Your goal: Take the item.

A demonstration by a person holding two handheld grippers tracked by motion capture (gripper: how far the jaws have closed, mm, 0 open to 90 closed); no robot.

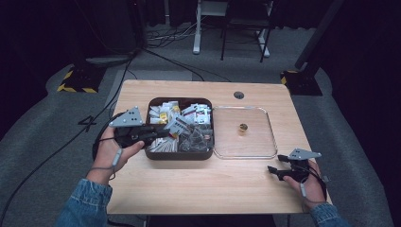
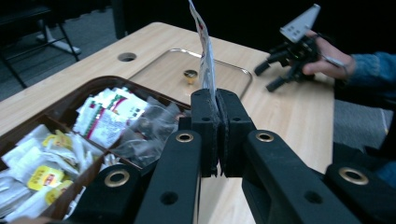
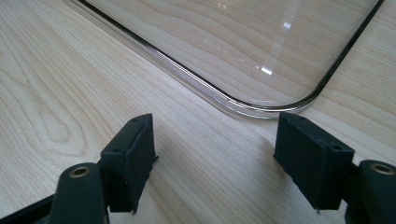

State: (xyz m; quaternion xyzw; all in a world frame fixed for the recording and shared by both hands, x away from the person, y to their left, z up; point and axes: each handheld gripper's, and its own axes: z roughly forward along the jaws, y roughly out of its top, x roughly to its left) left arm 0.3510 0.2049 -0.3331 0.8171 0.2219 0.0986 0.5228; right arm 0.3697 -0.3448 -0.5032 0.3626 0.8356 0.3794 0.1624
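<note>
**One sachet pinched over the box**

One sachet (image 2: pixel 205 56) stands upright between the closed jaws of the left gripper (image 2: pixel 218 135), its lower edge clamped flat by the pads and the rest rising above them. From the high view, that gripper (image 1: pixel 166 132) reaches in from the left over the brown box (image 1: pixel 156 157), with the white sachet (image 1: pixel 178 126) at its tip above the box's middle.

Below it, the box is split into compartments. Yellow-labelled tea bags (image 2: pixel 44 176) lie in the near ones, red-and-white packets (image 2: pixel 108 116) in another, and clear wrappers (image 2: pixel 154 126) in the one nearest the jaws.

Just right of the box, touching or nearly touching its wall, lies the clear lid (image 1: pixel 269 123) flat on the table (image 1: pixel 203 184), with a small gold knob (image 1: pixel 243 128) at its centre.

Farther right, the right gripper (image 1: pixel 277 164) rests low near the table's front right corner, held in a hand (image 1: pixel 309 187). Its jaws are spread wide with nothing between them, pointing at the lid's rounded corner (image 3: pixel 275 109) but clear of it. A denim sleeve (image 1: pixel 87 205) covers the left forearm.
</note>
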